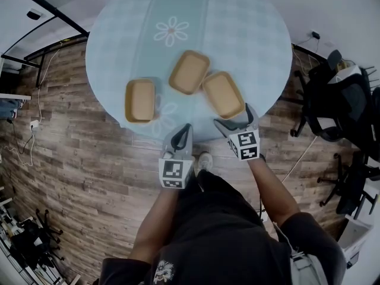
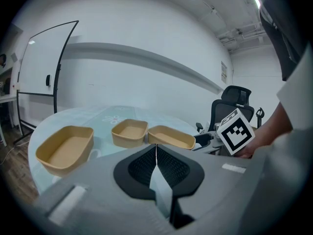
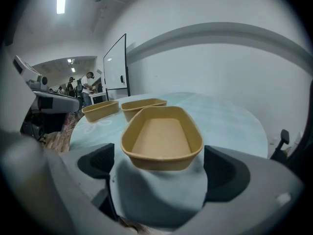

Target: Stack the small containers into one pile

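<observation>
Three tan tubs sit on the round desk (image 1: 249, 34), and all are empty. The left tub (image 1: 141, 100) lies apart from the middle tub (image 1: 189, 72). The right tub (image 1: 224, 94) lies just beside the middle tub, but you cannot tell if they touch. Your right hand-held gripper (image 1: 236, 117) is wide open, with the right tub's near end between its jaws, not squeezed. Your left hand-held gripper (image 1: 186, 130) is closed tight on nothing, nearer you than the middle tub. Chairs (image 1: 332, 100) stand far right of it, partly cut off.
</observation>
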Available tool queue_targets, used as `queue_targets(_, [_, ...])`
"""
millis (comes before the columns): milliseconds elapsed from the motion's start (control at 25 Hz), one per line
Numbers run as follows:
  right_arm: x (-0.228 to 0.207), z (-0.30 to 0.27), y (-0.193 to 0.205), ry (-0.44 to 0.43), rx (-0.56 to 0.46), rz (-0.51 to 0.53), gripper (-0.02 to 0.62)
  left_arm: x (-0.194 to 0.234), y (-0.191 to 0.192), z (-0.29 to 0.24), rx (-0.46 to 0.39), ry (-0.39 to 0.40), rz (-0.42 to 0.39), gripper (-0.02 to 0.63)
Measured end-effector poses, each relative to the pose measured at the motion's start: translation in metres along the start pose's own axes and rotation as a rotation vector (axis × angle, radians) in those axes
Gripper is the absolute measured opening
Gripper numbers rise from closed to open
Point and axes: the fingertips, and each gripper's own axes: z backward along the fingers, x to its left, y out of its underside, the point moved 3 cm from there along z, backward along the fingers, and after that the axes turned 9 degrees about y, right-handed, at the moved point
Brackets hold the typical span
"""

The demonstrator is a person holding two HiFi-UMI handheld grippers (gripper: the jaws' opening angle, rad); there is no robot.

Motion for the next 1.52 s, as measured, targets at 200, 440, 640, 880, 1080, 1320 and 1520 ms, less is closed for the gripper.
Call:
queue_targets(200, [-0.002, -0.002, 0.000, -0.009, 0.013, -0.010, 0.560, 0.003, 0.004, 0.001, 0.001, -0.006, 0.006, 0.006])
queue_targets(440, [-0.001, -0.007, -0.007, 0.005, 0.024, 0.005, 0.560, 0.004, 0.004, 0.002, 0.000, -0.008, 0.016, 0.006])
queue_targets(640, [-0.002, -0.014, -0.011, 0.001, 0.040, 0.007, 0.560, 0.003, 0.003, 0.003, 0.000, -0.008, 0.013, 0.006])
queue_targets(880, [-0.001, -0.017, -0.015, 0.014, 0.052, 0.012, 0.558, 0.004, 0.002, 0.006, 0.002, -0.006, 0.013, 0.006])
queue_targets(1080, [-0.002, -0.016, -0.014, 0.018, 0.044, 0.019, 0.531, 0.004, 0.004, 0.008, 0.005, -0.008, 0.009, 0.006])
queue_targets(1320, [-0.006, -0.007, -0.021, 0.034, 0.012, 0.016, 0.515, 0.001, 0.004, 0.009, 0.009, -0.002, 0.008, 0.006])
queue_targets(1520, [-0.013, 0.006, -0.023, 0.055, -0.011, -0.010, 0.506, -0.006, 0.002, 0.008, 0.009, 0.012, -0.004, 0.006])
